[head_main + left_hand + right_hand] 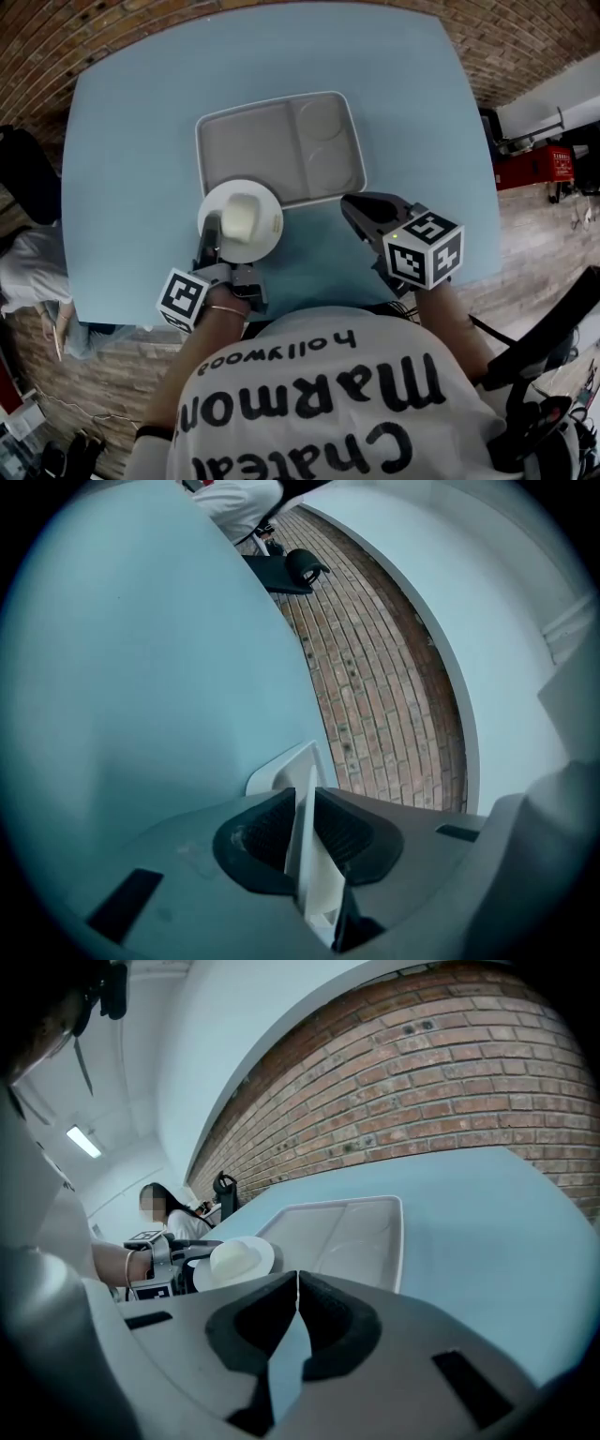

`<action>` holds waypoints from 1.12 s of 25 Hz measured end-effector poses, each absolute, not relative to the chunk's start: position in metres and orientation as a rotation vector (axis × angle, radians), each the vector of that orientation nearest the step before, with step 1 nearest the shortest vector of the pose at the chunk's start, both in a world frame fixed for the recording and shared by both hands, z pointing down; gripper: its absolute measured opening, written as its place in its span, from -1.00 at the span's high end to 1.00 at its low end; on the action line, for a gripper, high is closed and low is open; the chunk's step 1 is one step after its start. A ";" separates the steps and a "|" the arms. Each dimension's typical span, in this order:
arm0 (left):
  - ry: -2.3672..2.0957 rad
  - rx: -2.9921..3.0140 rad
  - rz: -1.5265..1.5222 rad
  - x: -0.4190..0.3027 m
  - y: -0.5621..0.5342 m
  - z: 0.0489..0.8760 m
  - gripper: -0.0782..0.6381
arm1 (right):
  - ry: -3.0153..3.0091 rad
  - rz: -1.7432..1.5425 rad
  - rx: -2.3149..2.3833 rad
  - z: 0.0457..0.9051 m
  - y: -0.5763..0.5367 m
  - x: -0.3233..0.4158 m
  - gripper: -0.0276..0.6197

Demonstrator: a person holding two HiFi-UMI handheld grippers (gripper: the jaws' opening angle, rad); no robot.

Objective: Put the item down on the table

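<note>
A white bowl (242,219) is turned upside down and held by its rim over the light blue table (131,159), overlapping the near left corner of the grey tray (281,145). My left gripper (214,246) is shut on that rim; in the left gripper view the thin white rim (305,841) stands pinched between the dark pads. My right gripper (361,214) hovers near the table's front edge, right of the bowl, jaws shut with nothing between them. The right gripper view shows the bowl (236,1260) and the tray (347,1237) ahead of the shut jaws.
The grey tray has several compartments and lies mid-table with nothing in it. A brick floor (56,37) surrounds the table. A person (169,1211) sits at the far left in the right gripper view. Red equipment (539,164) stands to the right.
</note>
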State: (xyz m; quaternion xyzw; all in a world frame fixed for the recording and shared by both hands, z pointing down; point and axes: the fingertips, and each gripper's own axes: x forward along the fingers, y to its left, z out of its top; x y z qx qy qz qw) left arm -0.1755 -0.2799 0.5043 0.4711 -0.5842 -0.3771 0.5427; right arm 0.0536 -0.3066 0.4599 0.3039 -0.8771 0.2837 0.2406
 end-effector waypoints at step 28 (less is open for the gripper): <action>-1.427 1.089 -0.711 -0.173 -0.289 0.521 0.64 | -2.391 0.794 0.797 0.462 -0.304 0.048 0.88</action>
